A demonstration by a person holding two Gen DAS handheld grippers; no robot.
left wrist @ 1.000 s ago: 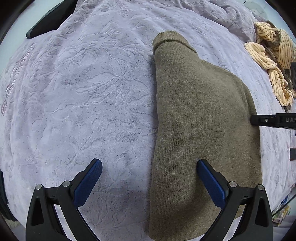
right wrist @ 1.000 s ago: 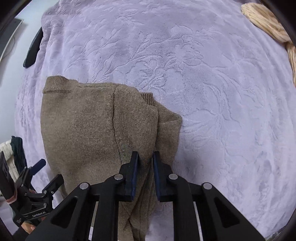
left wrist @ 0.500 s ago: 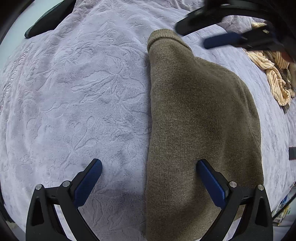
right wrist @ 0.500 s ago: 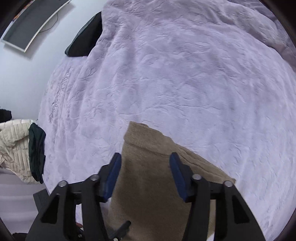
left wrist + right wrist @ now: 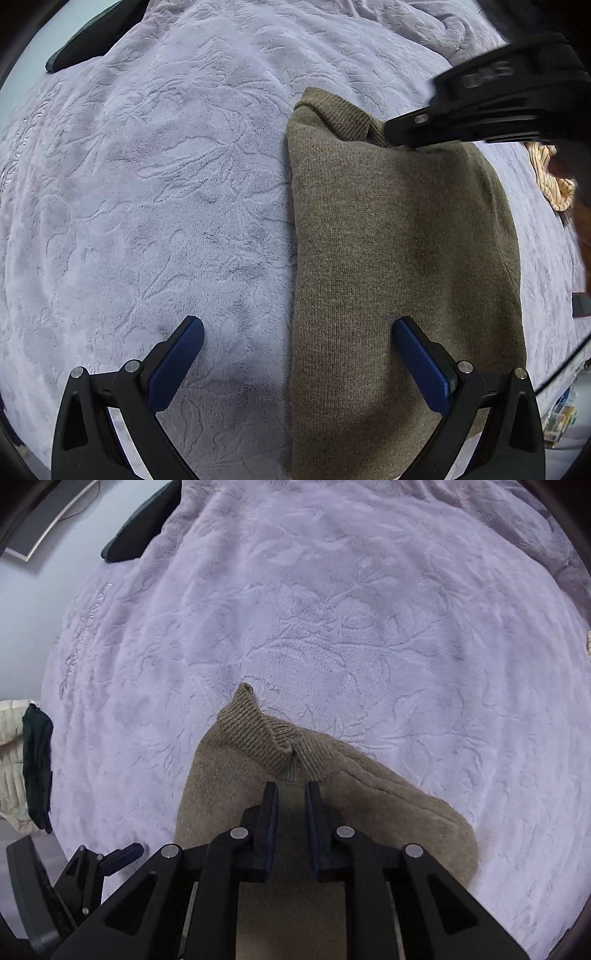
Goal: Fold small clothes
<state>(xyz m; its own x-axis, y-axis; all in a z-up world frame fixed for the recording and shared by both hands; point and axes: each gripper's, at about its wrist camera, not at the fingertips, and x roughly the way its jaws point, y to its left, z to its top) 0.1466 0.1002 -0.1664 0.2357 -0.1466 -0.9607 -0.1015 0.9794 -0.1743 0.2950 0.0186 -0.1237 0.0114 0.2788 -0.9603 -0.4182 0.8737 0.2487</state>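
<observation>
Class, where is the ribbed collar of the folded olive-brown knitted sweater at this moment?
In the right wrist view the ribbed collar lies just beyond the right gripper, at the sweater's far end on the lilac embossed blanket.

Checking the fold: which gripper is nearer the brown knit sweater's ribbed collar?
Right. The right gripper is closing just behind the ribbed collar; the left gripper hangs open near the opposite end.

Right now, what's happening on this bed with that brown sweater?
A person is folding a small brown sweater on a lilac blanket, with tongs in each hand. The sweater already lies folded into a narrow strip. The right tongs are at its ribbed collar, their jaws closing; whether they pinch the knit cannot be told. The left tongs hang wide open over the sweater's near end, one finger above the knit, the other above the blanket. A striped yellow garment waits at the side.
</observation>
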